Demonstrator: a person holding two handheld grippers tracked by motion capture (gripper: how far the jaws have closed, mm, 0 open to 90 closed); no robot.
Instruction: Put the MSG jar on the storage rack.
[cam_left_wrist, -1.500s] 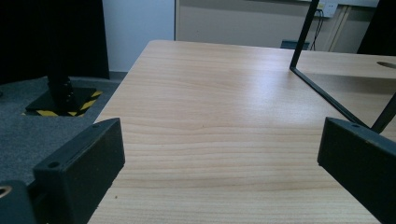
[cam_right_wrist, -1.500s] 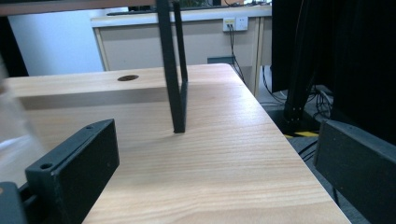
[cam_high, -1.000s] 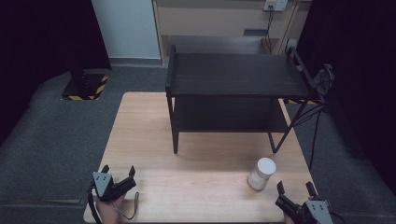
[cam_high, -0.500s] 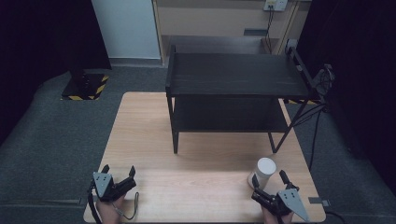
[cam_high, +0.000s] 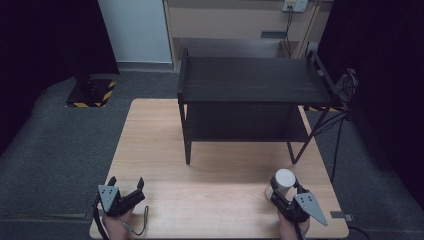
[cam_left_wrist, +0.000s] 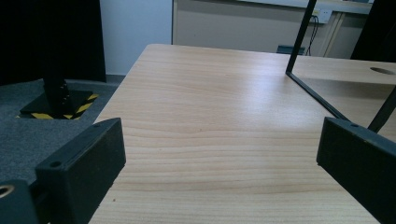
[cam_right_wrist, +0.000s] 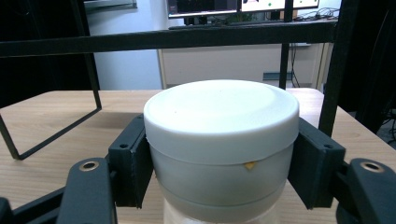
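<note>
At the lower right of the high view, the right tool (cam_high: 284, 197) grips a white-lidded jar (cam_high: 281, 183), its jaws having just closed on the jar's sides; the right gripper view shows both black pads pressed against the jar just under its lid (cam_right_wrist: 221, 113). The jar stands upright near the front right corner of the wooden bench (cam_high: 220, 190), in front of the black two-tier shelf (cam_high: 250, 80). At the lower left, the left tool (cam_high: 126, 186) hovers over the bench edge, its jaws spread wide with nothing between them.
</note>
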